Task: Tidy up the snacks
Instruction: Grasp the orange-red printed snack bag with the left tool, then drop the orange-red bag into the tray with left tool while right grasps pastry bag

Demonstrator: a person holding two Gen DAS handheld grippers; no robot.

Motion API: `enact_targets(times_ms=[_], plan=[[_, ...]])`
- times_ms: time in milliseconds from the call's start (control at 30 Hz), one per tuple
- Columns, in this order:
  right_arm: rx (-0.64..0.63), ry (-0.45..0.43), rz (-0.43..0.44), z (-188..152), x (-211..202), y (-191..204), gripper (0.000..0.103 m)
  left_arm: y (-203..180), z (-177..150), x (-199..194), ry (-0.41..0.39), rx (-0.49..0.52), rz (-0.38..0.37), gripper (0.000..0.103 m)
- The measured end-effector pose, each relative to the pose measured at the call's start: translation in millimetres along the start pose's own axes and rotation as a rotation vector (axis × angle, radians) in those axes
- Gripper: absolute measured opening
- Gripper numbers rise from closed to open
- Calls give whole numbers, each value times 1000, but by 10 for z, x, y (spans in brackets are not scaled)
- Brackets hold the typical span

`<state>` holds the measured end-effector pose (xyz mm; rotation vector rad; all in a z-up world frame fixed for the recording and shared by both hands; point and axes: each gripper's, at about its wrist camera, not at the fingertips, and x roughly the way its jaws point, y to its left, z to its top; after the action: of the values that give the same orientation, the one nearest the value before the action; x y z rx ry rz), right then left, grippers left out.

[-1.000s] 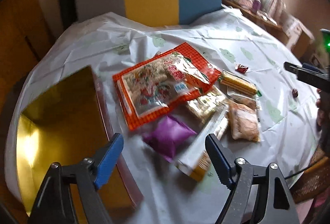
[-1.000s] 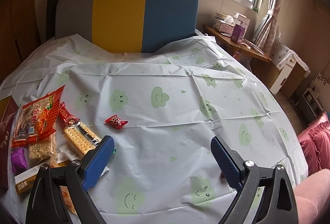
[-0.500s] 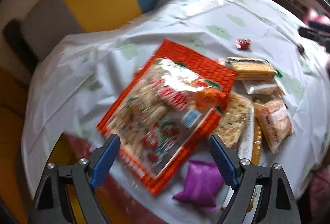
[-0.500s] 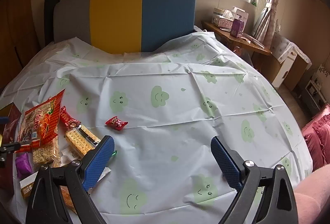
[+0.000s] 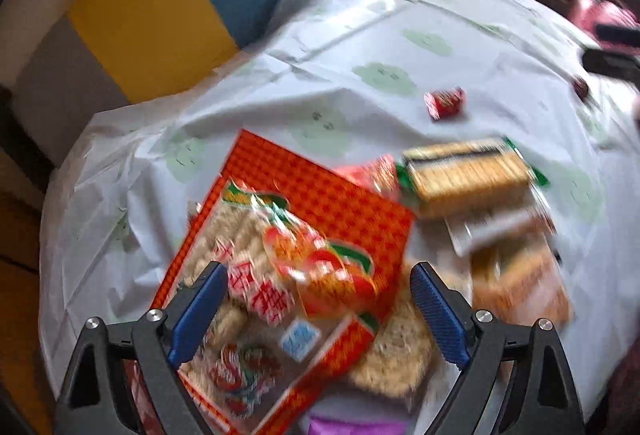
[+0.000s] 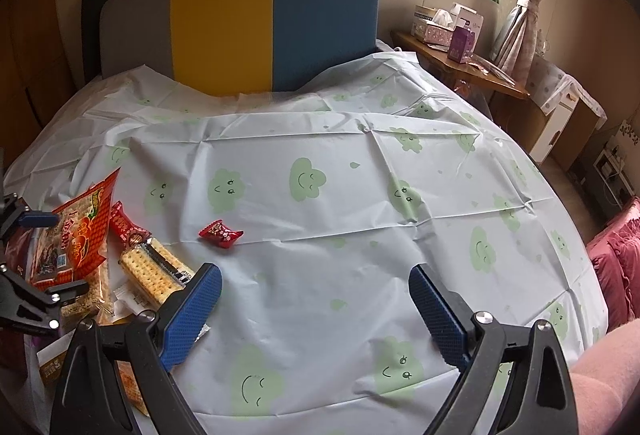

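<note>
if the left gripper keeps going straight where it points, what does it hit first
Most likely the big orange snack bag: the open left gripper frames it, nothing between. Depth is unclear in the blur.

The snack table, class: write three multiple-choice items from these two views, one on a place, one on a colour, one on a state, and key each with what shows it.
1. Where does the small red candy lie?
A on the orange bag
B alone on the tablecloth
C in a claw

2. What colour is the big bag?
A orange-red
B green
C black

3. How is the left claw?
A shut on the bag
B open above the bag
C out of view

Key: B, bare cloth surrounds it; A, its chequered orange-red print shows; B, its blue pads stand apart, nothing pinched.
</note>
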<state>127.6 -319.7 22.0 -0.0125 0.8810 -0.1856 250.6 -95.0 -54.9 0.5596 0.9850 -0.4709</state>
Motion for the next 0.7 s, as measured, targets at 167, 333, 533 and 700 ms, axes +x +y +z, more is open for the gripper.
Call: enact_targets(times_ms=[167,333,533,700], plan=[[-15,-5,3,0,-7,16,96,54,82,-45,-51,-83,-68,11],[-20,-12,-7,2,-12,18,97,113,-23,-262,-137,-185,-59,4],[-28,-13,-16,2,-8,32,96,462,-218,-778,-273,-385,-80,4],[-51,33,65,-35,63,109,87,824,-342,-1231,-375,-514,-72,4]])
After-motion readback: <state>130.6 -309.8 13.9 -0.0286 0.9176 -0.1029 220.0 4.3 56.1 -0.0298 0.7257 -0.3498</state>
